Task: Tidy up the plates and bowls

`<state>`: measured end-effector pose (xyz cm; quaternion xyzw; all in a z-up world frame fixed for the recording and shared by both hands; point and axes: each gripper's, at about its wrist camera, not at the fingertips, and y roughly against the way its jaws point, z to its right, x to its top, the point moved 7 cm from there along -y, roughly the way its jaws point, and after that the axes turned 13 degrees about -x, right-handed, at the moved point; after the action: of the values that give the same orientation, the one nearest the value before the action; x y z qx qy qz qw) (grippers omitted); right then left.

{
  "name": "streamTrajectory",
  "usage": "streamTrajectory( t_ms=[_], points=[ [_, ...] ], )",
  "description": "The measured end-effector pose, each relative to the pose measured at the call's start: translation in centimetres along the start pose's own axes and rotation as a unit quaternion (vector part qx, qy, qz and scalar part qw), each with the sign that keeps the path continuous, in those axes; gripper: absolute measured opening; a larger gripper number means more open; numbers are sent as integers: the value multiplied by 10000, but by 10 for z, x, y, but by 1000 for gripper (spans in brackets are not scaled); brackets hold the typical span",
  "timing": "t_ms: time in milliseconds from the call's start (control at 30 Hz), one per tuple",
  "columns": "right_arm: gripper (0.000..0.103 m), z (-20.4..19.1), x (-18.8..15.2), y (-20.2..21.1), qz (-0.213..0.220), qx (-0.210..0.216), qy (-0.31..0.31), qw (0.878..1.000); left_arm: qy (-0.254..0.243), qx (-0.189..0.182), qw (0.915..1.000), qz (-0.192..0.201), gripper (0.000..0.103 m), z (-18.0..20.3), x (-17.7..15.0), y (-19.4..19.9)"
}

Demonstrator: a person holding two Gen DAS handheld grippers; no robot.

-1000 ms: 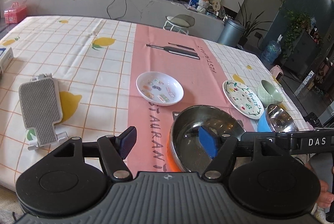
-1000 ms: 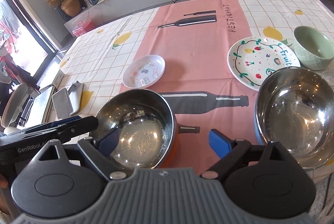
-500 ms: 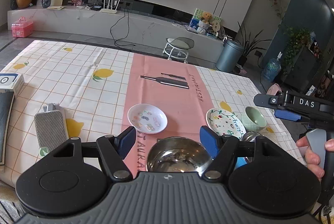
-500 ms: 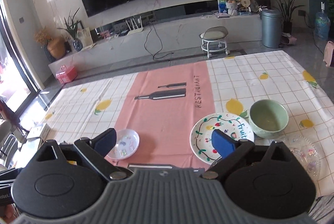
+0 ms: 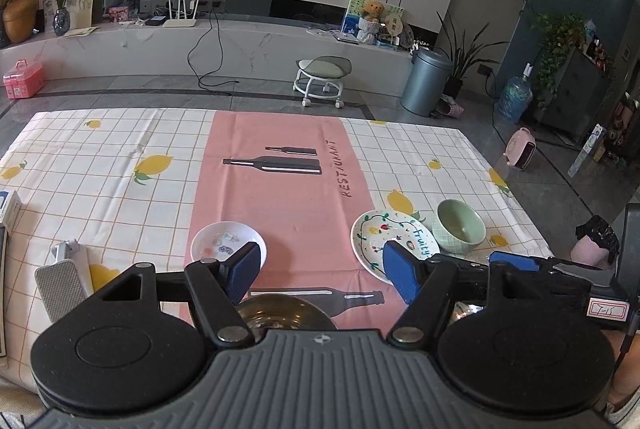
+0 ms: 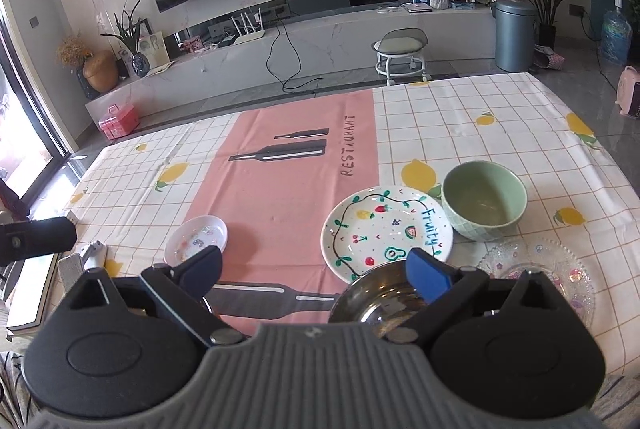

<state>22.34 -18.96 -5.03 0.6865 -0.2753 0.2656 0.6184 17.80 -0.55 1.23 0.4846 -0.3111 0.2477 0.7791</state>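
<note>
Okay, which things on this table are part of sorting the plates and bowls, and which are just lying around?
Part of the job: Fruity plate, green bowl, small white dish, clear glass plate, steel bowl, second steel bowl.

Lying about: grey mesh-faced gadget, book.

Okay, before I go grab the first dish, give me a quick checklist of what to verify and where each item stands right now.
1. Left gripper open, holding nothing: ok.
2. Right gripper open, holding nothing: ok.
3. Green bowl upright, apart from the Fruity plate: ok.
4. Small white dish has free tablecloth around it: ok.
5. Clear glass plate partly hidden by the gripper body, rim access: cannot tell.
6. Steel bowl under the right gripper, mostly hidden: cannot tell.
</note>
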Motion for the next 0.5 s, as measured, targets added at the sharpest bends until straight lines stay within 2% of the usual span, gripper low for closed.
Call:
streamTrajectory(
  t_ms=[267,500],
  points=[
    [97,42,-1,-4,-67,-177,-428,9989,-196,-99,9979,-606,81,27,0,-35],
    [96,77,-3,-9,-137,-313,-835,9959,-150,-71,9965,-814,81,39,1,-55]
  ],
)
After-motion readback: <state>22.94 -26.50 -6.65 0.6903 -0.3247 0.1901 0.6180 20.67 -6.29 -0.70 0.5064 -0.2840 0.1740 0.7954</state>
